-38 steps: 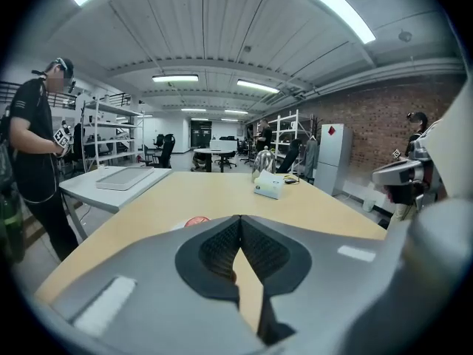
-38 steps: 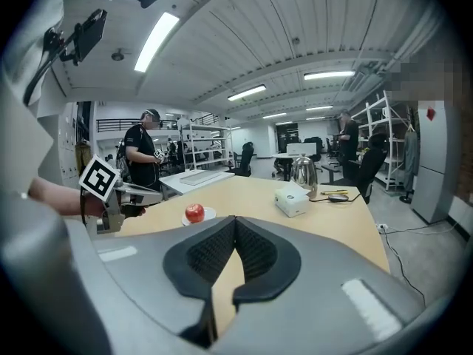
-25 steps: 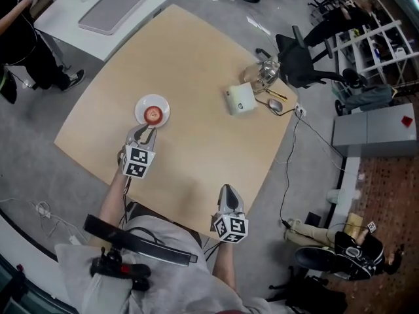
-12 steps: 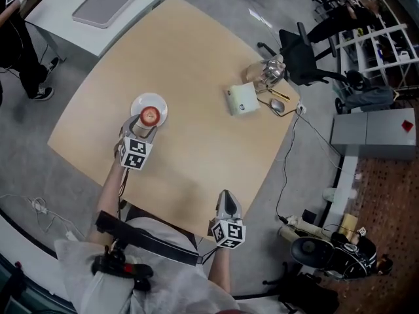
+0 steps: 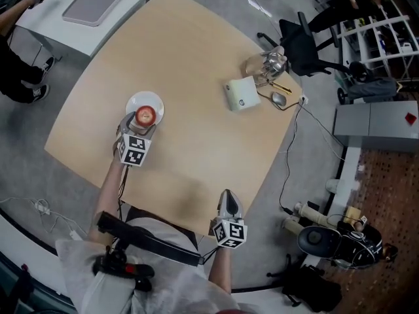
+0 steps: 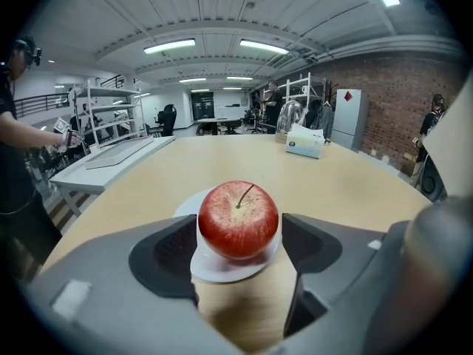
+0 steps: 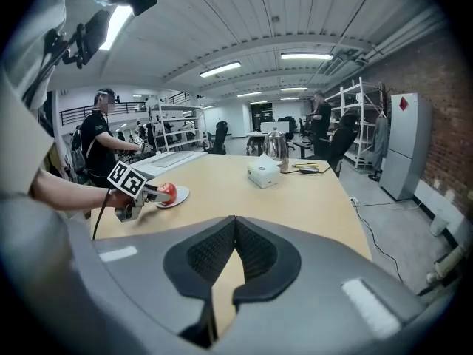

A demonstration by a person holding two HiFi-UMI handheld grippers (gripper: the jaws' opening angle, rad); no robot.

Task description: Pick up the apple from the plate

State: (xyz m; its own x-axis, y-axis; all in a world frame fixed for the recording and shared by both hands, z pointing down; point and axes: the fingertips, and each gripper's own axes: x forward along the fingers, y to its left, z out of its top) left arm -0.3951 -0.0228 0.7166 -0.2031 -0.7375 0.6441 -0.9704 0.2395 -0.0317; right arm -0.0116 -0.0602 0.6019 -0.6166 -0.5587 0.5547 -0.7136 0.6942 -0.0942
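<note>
Nearest the person, the right gripper (image 7: 235, 251) hangs by the near edge of the wooden table (image 7: 310, 191), jaws pressed together and empty. Further out, the left gripper (image 6: 238, 244) has just been opening its jaws. They stand wide apart with the red apple (image 6: 238, 219) between them, the pads not pressing on it. The apple sits stem-up on a small white plate (image 6: 222, 271). It looks firm, smooth and round, so it may roll or slip. The pads should close squarely on its widest girth.
</note>
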